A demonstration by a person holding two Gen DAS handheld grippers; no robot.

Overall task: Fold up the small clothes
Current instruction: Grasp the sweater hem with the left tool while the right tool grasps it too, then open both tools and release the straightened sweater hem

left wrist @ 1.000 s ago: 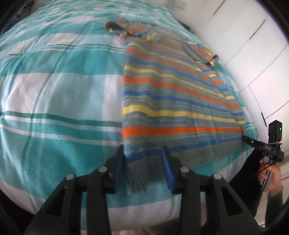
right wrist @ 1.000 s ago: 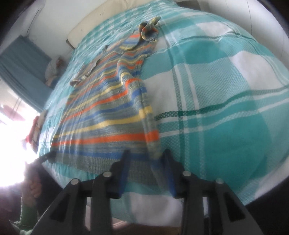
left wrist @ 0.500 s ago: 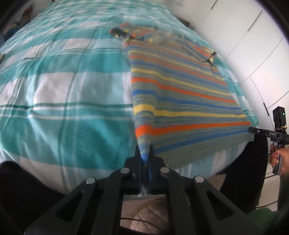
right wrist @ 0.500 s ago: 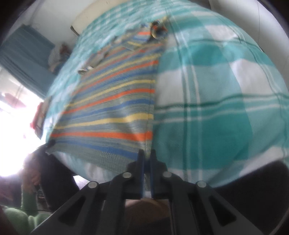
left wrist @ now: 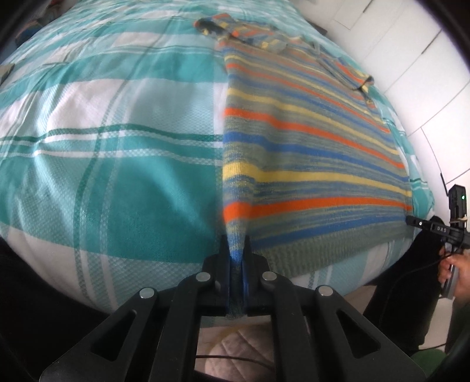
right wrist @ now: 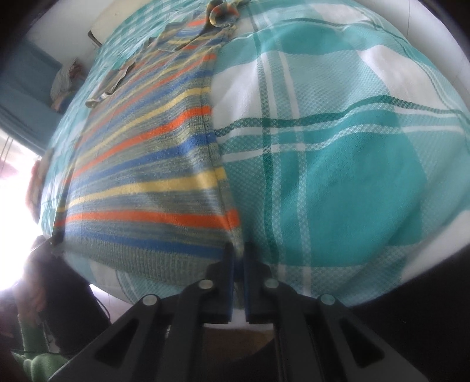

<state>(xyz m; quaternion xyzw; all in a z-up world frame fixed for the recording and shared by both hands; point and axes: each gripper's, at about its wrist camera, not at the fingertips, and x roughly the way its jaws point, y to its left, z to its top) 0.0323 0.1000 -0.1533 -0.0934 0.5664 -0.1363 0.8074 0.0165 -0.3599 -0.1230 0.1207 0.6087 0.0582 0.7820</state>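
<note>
- A striped sweater [left wrist: 308,141] lay spread flat on the bed [left wrist: 117,147], over a teal and white checked cover.
- Its stripes ran orange, yellow, blue and grey-green, with a ribbed grey-green hem at the near edge of the bed.
- The left claw [left wrist: 235,264] was pinched tight on the sweater's hem corner, on the left side of the garment as that camera saw it; the knit bunched up between its fingers [left wrist: 224,258].
- The right claw [right wrist: 238,264] was nipped shut on the opposite hem corner, where the side seam met the hem, with cloth caught in the narrow gap.
- From each pinch the fabric rose in a taut ridge, and the hem stretched between the two corners.
- Both sleeves lay folded in near the far end, one crumpled in a small heap by the collar [right wrist: 223,11].
- In the left view, the right claw's black tip [left wrist: 423,224] showed at the far hem corner, with the hand [left wrist: 456,276] below it.
</note>
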